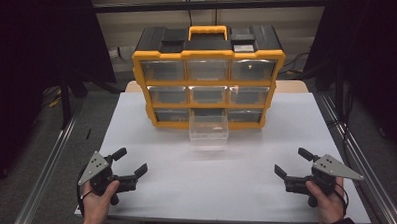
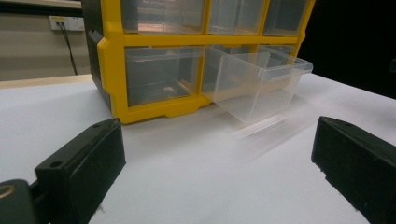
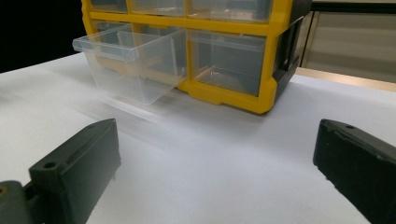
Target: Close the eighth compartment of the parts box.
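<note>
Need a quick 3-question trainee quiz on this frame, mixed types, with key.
1. True or false: the left gripper holds a drawer.
2. Which drawer of the yellow organizer is pulled out? A) top left B) bottom middle C) middle right
3. Fill in: the right gripper has its jaws ____.

Key: 1 false, both grippers are open with nothing between the jaws. 2 B, the clear drawer sticks out over the white table. 3 open.
</note>
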`<move>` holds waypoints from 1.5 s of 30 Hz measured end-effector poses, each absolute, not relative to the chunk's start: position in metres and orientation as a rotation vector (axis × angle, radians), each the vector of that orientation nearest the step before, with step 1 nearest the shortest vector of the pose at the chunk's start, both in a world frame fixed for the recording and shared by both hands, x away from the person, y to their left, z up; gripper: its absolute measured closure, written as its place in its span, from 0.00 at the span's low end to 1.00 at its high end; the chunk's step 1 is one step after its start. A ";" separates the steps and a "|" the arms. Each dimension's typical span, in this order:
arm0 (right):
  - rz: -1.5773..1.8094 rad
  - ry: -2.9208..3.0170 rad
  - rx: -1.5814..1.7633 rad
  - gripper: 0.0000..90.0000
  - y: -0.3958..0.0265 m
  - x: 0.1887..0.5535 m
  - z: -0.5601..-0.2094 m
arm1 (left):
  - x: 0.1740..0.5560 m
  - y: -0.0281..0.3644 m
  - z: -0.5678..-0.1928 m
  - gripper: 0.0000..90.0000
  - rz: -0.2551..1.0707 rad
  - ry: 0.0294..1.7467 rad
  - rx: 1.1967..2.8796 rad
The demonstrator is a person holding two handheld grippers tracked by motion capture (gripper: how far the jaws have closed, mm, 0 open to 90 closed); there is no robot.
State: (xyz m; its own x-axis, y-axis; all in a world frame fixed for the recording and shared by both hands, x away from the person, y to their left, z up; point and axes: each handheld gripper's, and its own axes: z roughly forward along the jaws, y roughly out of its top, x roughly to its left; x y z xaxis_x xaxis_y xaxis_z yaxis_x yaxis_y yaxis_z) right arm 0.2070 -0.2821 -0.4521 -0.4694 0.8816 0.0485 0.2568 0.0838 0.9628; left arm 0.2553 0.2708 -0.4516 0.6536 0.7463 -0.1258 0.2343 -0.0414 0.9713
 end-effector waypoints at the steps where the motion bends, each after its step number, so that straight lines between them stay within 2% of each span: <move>1: 1.414 1.801 1.120 0.00 -0.282 0.207 -0.452 | 0.255 0.271 -0.451 0.03 0.506 0.838 1.598; 18: 1.474 1.911 1.091 0.00 -0.274 0.206 -0.450 | 0.258 0.270 -0.451 0.03 0.516 0.832 1.600; 45: 1.548 2.029 0.978 0.03 -0.222 0.215 -0.437 | 0.255 0.272 -0.450 0.03 0.530 0.830 1.602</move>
